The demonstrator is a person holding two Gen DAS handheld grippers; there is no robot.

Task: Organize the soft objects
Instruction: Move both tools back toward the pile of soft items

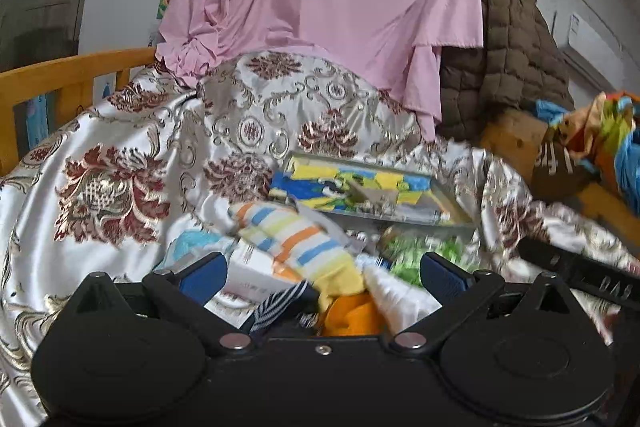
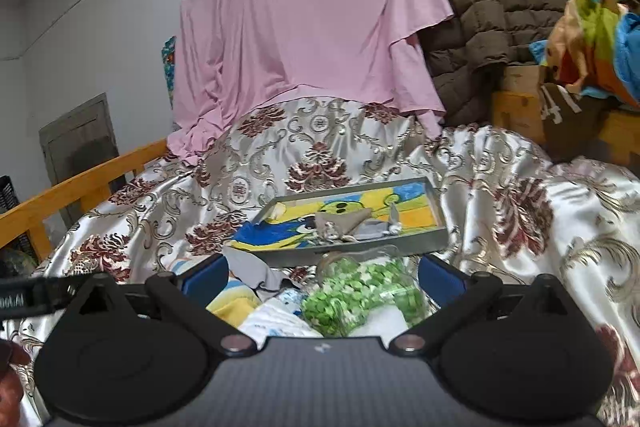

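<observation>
Both hand-held grippers (image 1: pixel 324 273) (image 2: pixel 322 277) spread wide over soft striped sock (image 1: pixel 296 239), crinkly green-speckled bag (image 2: pixel 360 295), glossy brocade bedspread (image 2: pixel 520 211).

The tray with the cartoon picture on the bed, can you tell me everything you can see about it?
The shallow grey tray is rectangular with low raised walls. Its floor is covered by a bright cartoon picture in yellow, blue and green. It rests slightly tilted on the shiny floral bedspread, beyond the pile of small clothes. A few small greyish folded cloth pieces lie inside it. A green-speckled item lies just in front of its near wall. Neither hand-held gripper touches it.
</observation>
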